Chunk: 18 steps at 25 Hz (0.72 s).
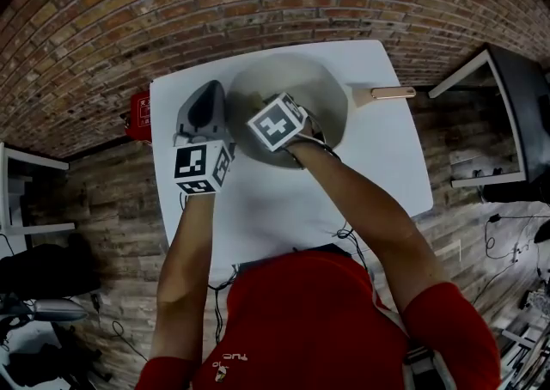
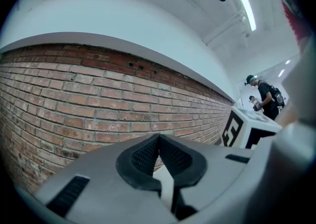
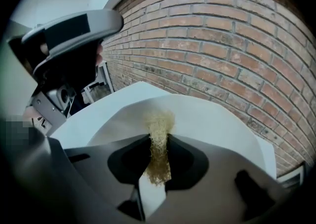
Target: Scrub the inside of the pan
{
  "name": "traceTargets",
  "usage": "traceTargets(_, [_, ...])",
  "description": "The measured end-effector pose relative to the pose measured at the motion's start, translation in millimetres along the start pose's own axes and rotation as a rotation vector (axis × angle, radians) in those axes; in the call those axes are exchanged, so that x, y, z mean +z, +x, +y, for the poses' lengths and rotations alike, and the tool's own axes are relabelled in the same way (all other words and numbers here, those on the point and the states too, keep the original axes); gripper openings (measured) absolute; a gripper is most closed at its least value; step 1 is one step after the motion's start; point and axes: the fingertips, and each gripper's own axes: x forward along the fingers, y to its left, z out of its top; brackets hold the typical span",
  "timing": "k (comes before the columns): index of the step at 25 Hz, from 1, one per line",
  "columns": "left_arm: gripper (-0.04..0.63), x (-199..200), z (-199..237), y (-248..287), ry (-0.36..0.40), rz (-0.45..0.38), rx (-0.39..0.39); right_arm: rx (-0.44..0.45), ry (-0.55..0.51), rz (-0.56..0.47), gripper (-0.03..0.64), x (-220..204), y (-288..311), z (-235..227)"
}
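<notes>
The pan (image 1: 331,79), a round pale-grey metal one with a tan handle (image 1: 392,93), sat toward the far side of the white worktop (image 1: 378,156), its handle pointing right. The right tongs (image 3: 159,139) were closed tight on a yellowish-brown fibrous scouring pad (image 3: 159,161), whose frayed end stuck out past the tips over the pan's pale inner surface. The left tongs (image 2: 159,141) were shut pad against pad with nothing between them, and faced the red brick wall (image 2: 98,99). That hand's forearm reached straight ahead to the pan's left rim, while the right forearm angled leftward into the bowl. From the head view the right tips were hidden under their marker cube (image 1: 277,122), and whether the left tongs touched the rim could not be told.
</notes>
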Motion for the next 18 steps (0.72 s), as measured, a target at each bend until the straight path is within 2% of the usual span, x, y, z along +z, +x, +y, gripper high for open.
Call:
traceTargets(3, [0.014,2,-3,-3,0.001,-0.001,-0.001,-0.014,-0.012,0.037,0.086,-13,1,-6])
traceTargets(13, [0.014,2,-7,-7,0.002,-0.003,-0.004,-0.164,-0.024,0.098,0.086,-49,-40,-76])
traceTargets(18, [0.014,1,-10,-8,0.004,-0.001,-0.009,-0.211,-0.026,0.122,0.086,-65,-57,-95])
